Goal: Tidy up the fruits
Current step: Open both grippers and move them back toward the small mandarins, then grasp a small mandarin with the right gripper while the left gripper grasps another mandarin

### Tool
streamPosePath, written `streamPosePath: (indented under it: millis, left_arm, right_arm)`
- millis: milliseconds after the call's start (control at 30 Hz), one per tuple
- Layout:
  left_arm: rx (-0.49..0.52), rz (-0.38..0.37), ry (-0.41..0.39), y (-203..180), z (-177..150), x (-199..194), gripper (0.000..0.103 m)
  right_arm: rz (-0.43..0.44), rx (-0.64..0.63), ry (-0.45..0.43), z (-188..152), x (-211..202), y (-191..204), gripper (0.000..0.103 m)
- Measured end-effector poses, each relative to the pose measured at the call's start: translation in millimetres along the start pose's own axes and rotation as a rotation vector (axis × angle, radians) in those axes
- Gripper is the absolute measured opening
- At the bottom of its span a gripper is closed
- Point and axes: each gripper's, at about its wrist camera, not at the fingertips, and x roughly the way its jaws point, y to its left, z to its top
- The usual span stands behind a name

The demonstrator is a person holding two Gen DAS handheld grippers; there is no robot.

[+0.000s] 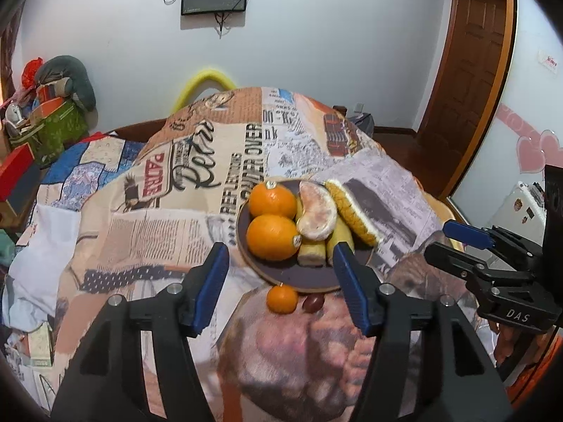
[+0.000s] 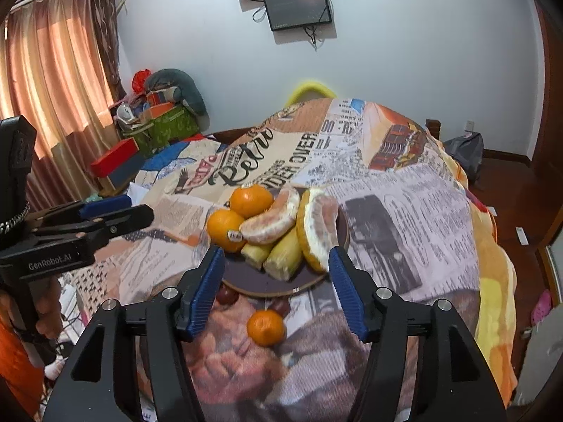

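A dark round plate (image 1: 295, 276) (image 2: 253, 283) sits on a newspaper-print cloth. It holds two oranges (image 1: 271, 227) (image 2: 225, 227), peeled pomelo pieces (image 1: 316, 212) (image 2: 271, 223) and two bananas (image 1: 339, 235) (image 2: 285, 255). A small mandarin (image 1: 282, 298) (image 2: 265, 327) and dark grapes (image 1: 312, 302) (image 2: 226, 293) lie on the cloth just in front of the plate. My left gripper (image 1: 281, 288) is open and empty above the mandarin. My right gripper (image 2: 274, 288) is open and empty above the plate's near edge and the mandarin; it also shows in the left wrist view (image 1: 454, 241).
The cloth (image 1: 197, 161) (image 2: 404, 218) covers a rounded table. Boxes and bags (image 1: 42, 119) (image 2: 155, 123) are piled at the far left by the curtain. A wooden door (image 1: 468, 70) stands at the right. My left gripper (image 2: 116, 214) shows at the left in the right wrist view.
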Motion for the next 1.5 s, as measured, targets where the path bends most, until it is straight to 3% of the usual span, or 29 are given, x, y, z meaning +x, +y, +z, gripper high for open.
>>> streamPosePath:
  millis: [400,667,733,833,967,1500]
  left_arm:
    - [-0.028,0.007,0.108,19.3,-39.7,25.2,0.061]
    - [-0.029,-0.043,0.153,17.1,-57.0,45.0,0.061]
    - [-0.019,-0.046,0.163,14.9,-60.4,50.2,0.061]
    - [-0.014,-0.055,0.181,14.1,-63.5,58.6,0.054]
    - [-0.029,-0.087,0.214,16.0,-64.1,70.3,0.037]
    - [-0.032,-0.103,0.235,11.2,-47.4,97.9,0.036]
  right_arm:
    - [0.001,0.01,0.126,-40.1,31.0,8.4,0.058]
    - [0.018,0.007,0.193,-54.6,53.4,13.7,0.058]
    - [0.025,0.011,0.202,-56.1,57.4,13.8,0.048]
    - [0.03,0.017,0.218,-58.5,62.9,13.9,0.044]
    - [0.011,-0.002,0.217,-59.4,65.0,15.3,0.037]
    - [0.036,-0.017,0.154,-44.5,49.3,14.3,0.034]
